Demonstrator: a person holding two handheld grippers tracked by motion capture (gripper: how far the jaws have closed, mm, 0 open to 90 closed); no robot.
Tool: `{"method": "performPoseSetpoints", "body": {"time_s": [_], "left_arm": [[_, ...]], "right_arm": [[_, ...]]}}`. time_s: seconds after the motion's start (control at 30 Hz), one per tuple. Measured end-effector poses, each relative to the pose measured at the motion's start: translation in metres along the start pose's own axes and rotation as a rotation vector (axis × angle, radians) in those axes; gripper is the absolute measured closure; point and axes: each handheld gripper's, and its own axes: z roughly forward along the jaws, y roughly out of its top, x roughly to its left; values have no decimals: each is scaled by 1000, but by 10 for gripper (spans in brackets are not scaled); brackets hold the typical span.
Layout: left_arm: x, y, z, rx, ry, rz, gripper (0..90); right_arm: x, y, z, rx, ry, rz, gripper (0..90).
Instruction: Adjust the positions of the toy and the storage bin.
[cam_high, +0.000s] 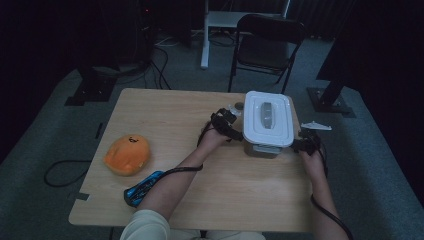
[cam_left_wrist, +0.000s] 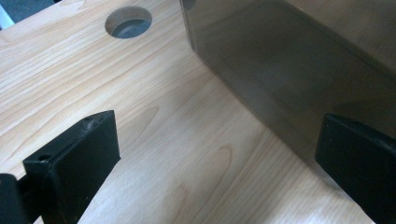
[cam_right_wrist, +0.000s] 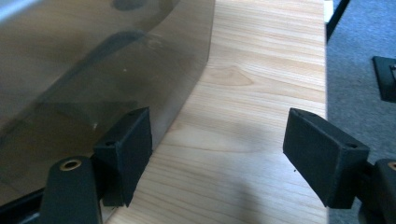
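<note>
container (cam_high: 268, 120) base cut off, contents unreadable

This looks like a dim lab or recording studio: a bare wooden worktop (cam_high: 200, 115) stands on grey carpet (cam_high: 45, 135), ringed by black stand bases (cam_high: 92, 90), trailing cables (cam_high: 157, 70), dark curtains and a folding chair (cam_high: 267, 42).

Lidded container (cam_high: 268, 123) at table's (cam_high: 165, 115) far right, between both tongs; plush toy (cam_high: 127, 154) well left, near front edge.
</note>
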Motion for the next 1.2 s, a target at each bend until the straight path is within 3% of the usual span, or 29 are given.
{"method": "performPoseSetpoints", "body": {"time_s": [0.43,0.63,0.87,1.07,1.2], "left_arm": [[3,-27,-31,-1,25,38,5],[6,-40,-43,-5,32,26,5],[9,-53,-57,2,60,33,6],[12,-65,-68,5,58,30,6],[15,-73,-74,6,54,15,6]], "right_arm": [[28,-2,-1,-17,85,-46,247],[44,-3,-5,-16,97,-97,247],[62,-4,-3,-26,125,-117,256],[74,-9,-4,-32,145,-107,257],[83,-14,-7,-25,161,-133,250]]}}
